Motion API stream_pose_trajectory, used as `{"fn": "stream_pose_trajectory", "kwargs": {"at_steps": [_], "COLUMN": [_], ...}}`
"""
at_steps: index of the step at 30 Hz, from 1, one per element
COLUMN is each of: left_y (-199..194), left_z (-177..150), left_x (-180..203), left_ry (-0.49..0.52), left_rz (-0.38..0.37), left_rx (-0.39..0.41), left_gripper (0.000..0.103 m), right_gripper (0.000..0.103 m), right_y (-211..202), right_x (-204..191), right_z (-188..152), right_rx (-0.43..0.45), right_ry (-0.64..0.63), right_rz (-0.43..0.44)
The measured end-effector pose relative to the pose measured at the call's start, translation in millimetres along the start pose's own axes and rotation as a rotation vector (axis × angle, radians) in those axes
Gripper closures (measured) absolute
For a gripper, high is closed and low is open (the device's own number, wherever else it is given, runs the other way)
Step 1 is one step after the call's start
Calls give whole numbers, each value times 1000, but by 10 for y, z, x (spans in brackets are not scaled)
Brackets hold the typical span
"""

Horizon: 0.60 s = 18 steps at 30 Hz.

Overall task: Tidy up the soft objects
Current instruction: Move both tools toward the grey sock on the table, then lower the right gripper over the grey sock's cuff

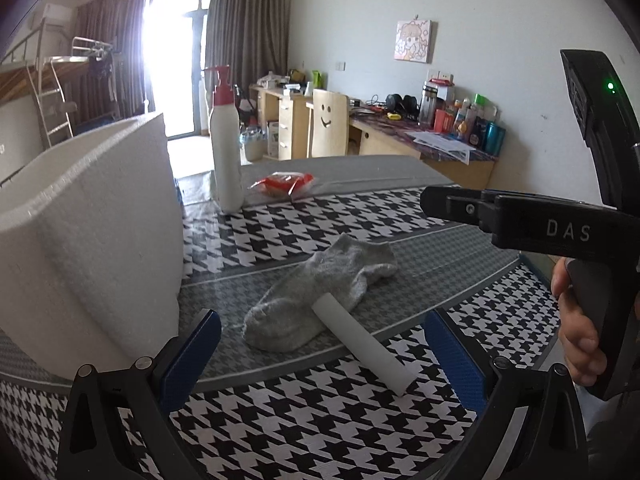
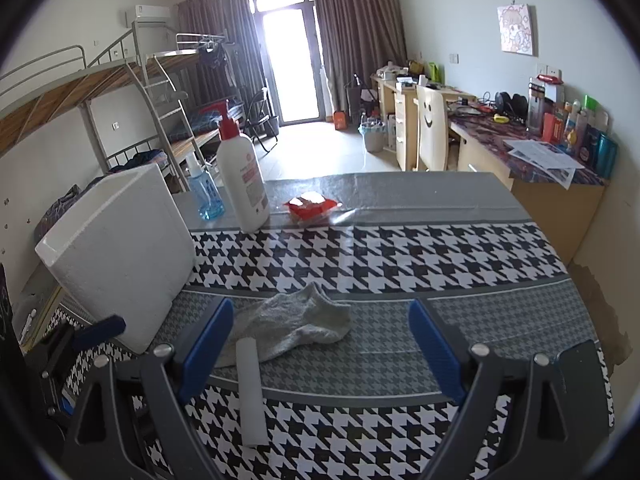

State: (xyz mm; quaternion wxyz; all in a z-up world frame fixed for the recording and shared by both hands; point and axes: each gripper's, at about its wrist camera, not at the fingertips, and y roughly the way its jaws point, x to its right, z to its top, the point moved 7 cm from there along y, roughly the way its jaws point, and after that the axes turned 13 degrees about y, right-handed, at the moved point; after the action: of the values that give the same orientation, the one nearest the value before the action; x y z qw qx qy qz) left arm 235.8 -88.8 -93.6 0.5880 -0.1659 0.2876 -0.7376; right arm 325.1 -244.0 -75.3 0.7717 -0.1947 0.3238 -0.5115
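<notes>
Left wrist view: a grey sock [image 1: 320,296] lies crumpled on the houndstooth tablecloth [image 1: 320,420]. The left gripper [image 1: 322,354] hangs just short of the sock, its blue pads spread wide, gripping nothing. A white foam tube [image 1: 362,346] lies with one end touching the sock and the other end pointing back between the open jaws. A white foam box [image 1: 100,232] stands just left of the sock. Beyond the sock, a white pump bottle [image 1: 226,148] stands upright, with a red packet [image 1: 284,184] beside it. Right of the sock, a hand [image 1: 576,332] holds the right gripper [image 1: 440,200], of which only a side profile shows here.

Right wrist view: the right gripper [image 2: 320,354] has its blue pads wide apart and empty. The sock [image 2: 288,326] lies just ahead, nearer the left pad than the right. The foam tube [image 2: 250,392] touches the sock's near edge and runs back towards the camera. The foam box [image 2: 120,252] tilts up left of the sock. Far behind the sock stand the pump bottle [image 2: 240,176], a blue spray bottle [image 2: 204,192] and the red packet [image 2: 312,204].
</notes>
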Motion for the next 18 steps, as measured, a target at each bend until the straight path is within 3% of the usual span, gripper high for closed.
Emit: {"fn": "stream_pose_trajectory", "kwargs": {"at_steps": [10,16,18], "left_y": [98,231,312], "left_z": [-115,-163,-192], "left_x": [105,164,193], "left_ry": [-51,-76,-83], "left_rz": [10,19,18], "left_rx": [-36,-77,-105], "left_gripper": [2,9,18], "right_gripper": [11,11,11], "right_y": [127,187,221], "right_x": [10,19,33], "right_z": [-25,-29,-29], "right_rx": [-41,-63,-75], "right_ry": [-17,-31,-36], "right_rz": [0,18,22]}}
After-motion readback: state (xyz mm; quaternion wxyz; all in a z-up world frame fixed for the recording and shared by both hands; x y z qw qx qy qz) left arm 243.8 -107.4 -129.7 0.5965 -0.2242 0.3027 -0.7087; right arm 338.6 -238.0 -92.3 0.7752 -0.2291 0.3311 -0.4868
